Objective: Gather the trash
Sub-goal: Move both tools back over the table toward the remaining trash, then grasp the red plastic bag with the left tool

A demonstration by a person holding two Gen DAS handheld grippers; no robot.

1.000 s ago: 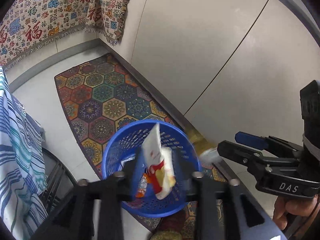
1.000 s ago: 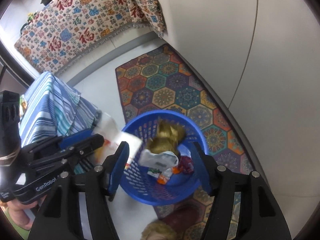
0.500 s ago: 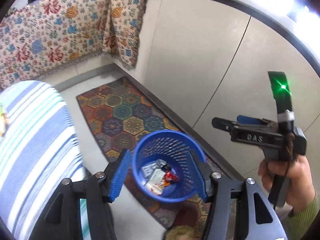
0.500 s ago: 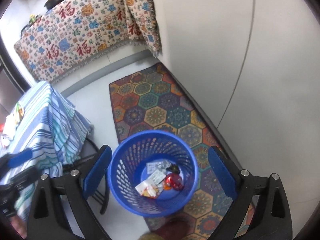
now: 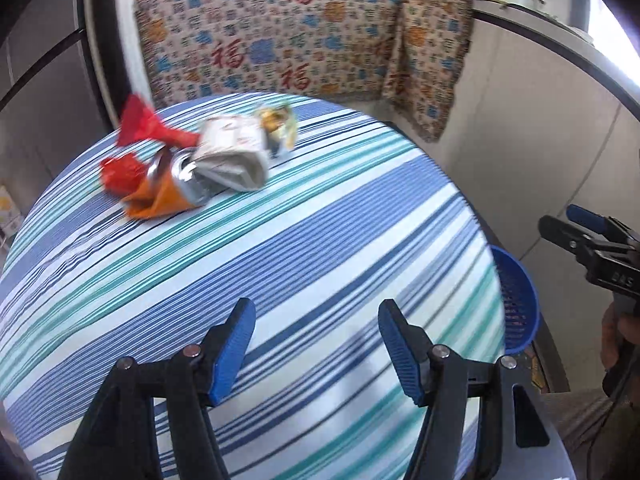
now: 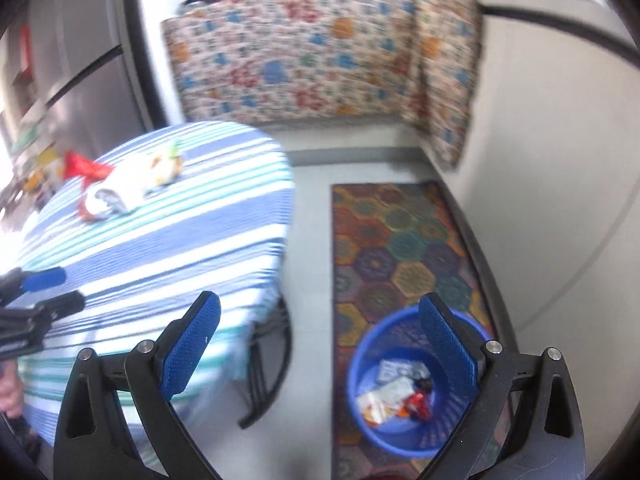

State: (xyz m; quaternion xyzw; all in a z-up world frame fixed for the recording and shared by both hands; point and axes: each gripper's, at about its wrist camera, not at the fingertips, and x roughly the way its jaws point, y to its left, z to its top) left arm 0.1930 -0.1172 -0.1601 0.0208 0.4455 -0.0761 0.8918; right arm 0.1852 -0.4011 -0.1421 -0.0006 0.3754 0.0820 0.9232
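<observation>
- The trash [image 5: 192, 160] is lying in a small pile on the far side of the table [image 5: 320, 264], and the table is wearing a striped cloth.
- The pile is looking very light and crinkly: red wrappers, an orange bag with a shiny inside, and a folded white packet (the picture is blurry, so I cannot tell more).
- Wrappers like these are probably going to squash and slide, so pinching a thick folded edge or a bunched corner is looking safest.
- The left gripper [image 5: 316, 340] is hanging over the near side of the table, well apart from the pile. Its jaws have just been opening and are standing spread, with nothing between them.
- The right gripper [image 6: 320, 348] is hanging over the floor between the table and the bin [image 6: 360, 360]. Its jaws have just been opening too and are spread very wide, holding nothing.
- The bin is already holding a few wrappers, so more trips are probably coming.
</observation>
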